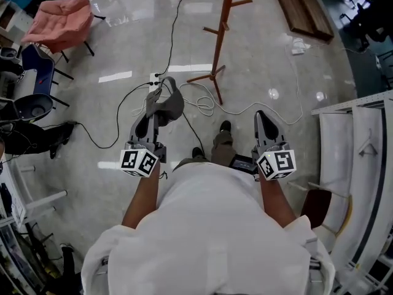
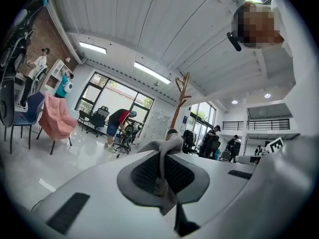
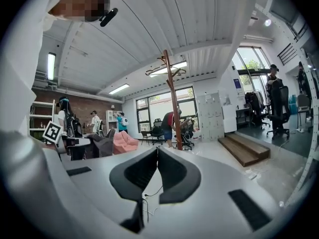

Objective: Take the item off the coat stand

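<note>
A grey fabric item (image 1: 169,103), shaped like a soft cap, hangs from my left gripper (image 1: 153,108), which is shut on it. In the left gripper view a fold of the grey fabric (image 2: 162,166) is pinched between the dark pads and bulges above them. The wooden coat stand (image 1: 220,39) rises from the shiny floor ahead of me, apart from both grippers; it also shows as the coat stand (image 2: 180,99) and the coat stand (image 3: 171,103). My right gripper (image 1: 263,118) is level with the left one, shut, with nothing between its pads (image 3: 141,171).
Cables (image 1: 202,106) and a white power strip (image 1: 156,78) lie on the floor by the stand's feet. A pink chair (image 1: 61,20) stands far left, black chairs (image 1: 27,106) nearer. Wooden steps (image 1: 304,8) are far right, a white rack (image 1: 359,158) close right. People work in the background.
</note>
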